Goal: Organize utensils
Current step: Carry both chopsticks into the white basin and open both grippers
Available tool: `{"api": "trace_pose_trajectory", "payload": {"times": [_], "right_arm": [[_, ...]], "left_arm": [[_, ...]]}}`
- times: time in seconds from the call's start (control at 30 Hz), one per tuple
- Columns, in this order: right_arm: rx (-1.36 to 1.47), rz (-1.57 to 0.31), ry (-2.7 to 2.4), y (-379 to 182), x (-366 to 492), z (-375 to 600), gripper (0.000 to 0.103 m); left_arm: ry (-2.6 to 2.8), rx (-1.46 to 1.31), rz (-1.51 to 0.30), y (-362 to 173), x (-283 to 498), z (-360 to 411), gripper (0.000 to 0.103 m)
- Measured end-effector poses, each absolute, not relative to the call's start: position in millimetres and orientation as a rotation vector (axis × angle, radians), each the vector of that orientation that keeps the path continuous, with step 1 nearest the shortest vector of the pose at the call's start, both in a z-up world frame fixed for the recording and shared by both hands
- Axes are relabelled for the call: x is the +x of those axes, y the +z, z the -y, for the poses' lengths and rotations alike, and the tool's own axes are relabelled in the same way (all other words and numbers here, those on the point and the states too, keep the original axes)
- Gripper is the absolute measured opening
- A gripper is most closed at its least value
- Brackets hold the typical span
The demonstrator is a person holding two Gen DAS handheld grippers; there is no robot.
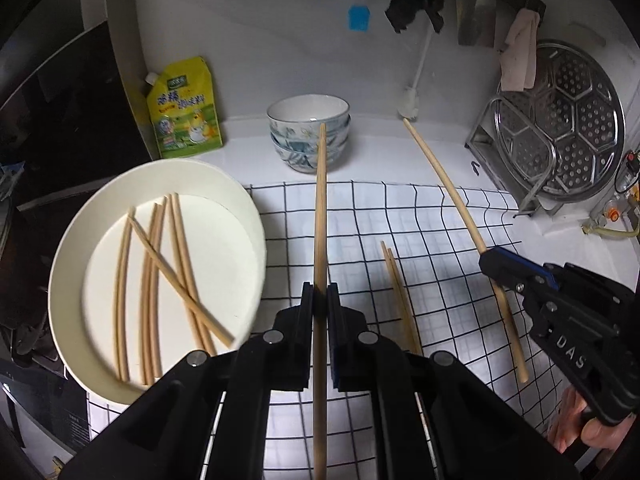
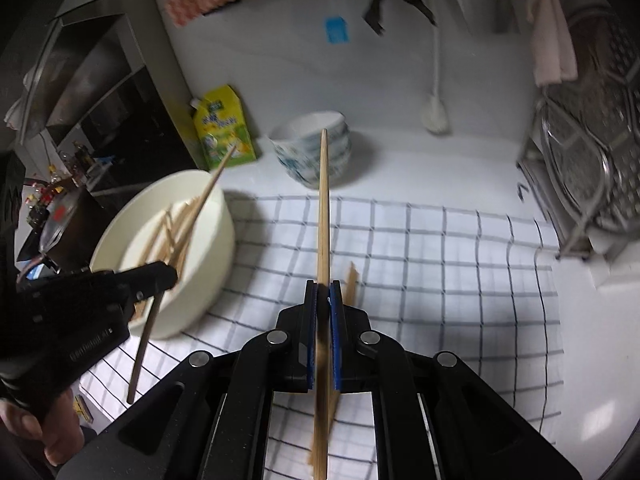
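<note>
Left wrist: both grippers' fingers [image 1: 320, 296] [image 2: 324, 292] pinch slim round wooden chopsticks [image 1: 320, 208] [image 2: 323, 208].

Both cams sit right behind their own fingers, looking forward and down at the checked cloth [image 1: 420, 216] from pretty close. Left wrist view has the white bowl [image 1: 240, 208] just left of its jaws — right wrist view sees it further left. Shared ahead of both: stacked bowls [image 2: 316, 148], yellow pouch [image 2: 224, 128], white wall.
</note>
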State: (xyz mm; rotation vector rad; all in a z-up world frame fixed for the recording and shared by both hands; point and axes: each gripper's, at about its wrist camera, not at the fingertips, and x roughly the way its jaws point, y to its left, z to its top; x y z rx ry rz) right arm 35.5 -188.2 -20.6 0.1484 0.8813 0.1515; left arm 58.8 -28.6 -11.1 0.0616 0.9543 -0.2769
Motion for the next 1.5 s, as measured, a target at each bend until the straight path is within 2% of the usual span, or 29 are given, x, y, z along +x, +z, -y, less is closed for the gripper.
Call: {"api": "trace_pose_trajectory", "payload": {"times": [0.67, 1.07, 1.5], "right_arm": [[0.176, -0.872, 0.294, -3, 91, 78, 0.006], [0.148, -0.98, 0.392, -44, 150, -23, 0.006], [0.169, -1.11, 0.331, -89, 175, -49, 0.006]], "left_arm": [[-0.201, -0.026, -0.93, 11, 82, -88, 0.008], [-0.091, -0.04, -0.993, -21, 131, -174, 0.008], [-0.122, -0.005, -1.091, -66, 162, -177, 0.008]]}}
